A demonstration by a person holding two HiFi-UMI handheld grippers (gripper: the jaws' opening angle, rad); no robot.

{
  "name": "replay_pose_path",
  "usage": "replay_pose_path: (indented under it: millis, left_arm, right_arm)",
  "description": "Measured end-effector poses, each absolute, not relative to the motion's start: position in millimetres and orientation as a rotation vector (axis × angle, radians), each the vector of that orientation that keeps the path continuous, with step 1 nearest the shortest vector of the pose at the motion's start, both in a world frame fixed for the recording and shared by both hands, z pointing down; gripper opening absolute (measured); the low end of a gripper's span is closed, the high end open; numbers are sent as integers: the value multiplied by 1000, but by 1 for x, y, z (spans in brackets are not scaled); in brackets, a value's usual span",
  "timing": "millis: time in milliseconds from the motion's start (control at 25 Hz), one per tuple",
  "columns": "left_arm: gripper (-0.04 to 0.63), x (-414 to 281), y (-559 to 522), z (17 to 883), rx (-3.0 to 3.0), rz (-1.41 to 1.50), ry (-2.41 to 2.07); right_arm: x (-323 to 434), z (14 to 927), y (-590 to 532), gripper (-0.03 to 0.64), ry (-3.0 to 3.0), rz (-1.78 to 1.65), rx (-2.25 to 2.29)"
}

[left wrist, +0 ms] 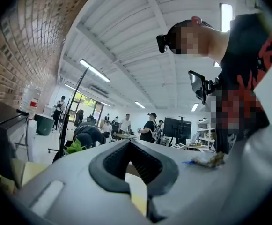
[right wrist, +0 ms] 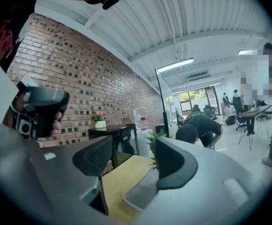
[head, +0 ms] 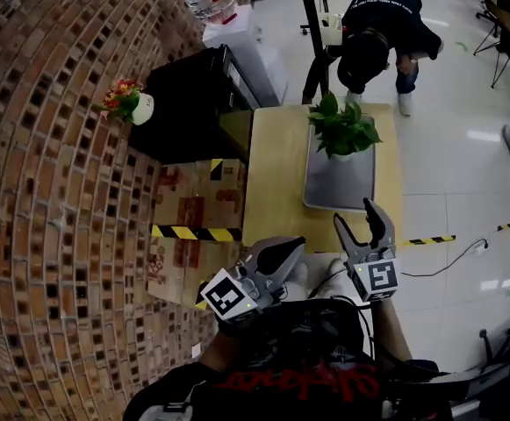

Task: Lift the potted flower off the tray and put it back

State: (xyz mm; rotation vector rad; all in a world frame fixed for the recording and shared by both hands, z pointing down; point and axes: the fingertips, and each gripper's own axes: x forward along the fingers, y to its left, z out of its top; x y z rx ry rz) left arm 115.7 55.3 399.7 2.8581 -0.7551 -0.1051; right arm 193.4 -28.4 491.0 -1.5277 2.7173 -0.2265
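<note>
Standing potted flower (head: 342, 132) beyond right tongs (head: 356, 213)

Tool (right wrist: 133, 161), jaws apart, before tray (right wrist: 143, 194)

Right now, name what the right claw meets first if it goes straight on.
Probably the potted plant on the gray tray; the open right claw aims over the tray, height unclear.

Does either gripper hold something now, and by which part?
Nothing is held. The left gripper is shut and empty; the right gripper is open, short of the potted plant on the tray.
</note>
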Motion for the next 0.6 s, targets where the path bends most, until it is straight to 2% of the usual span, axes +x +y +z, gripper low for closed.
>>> replay_pose_path:
  millis: [160,320,360,600]
  left_arm:
    - [0,105,11,422,2829,-58,-733]
    - [0,98,-17,445,2798,38,-658]
    - [0,94,-22,451,2773,59,-658]
    - [0,81,-44,504,2631,172,-689]
  right_arm:
    - [180,556,-88,349,2792,-224,-1612]
    - [171,653,-147,517,2806,-331,-1718]
    - [174,677,-161,535,2787,-377,-1780]
    - [191,774,-247,534,2637,-468,-2017]
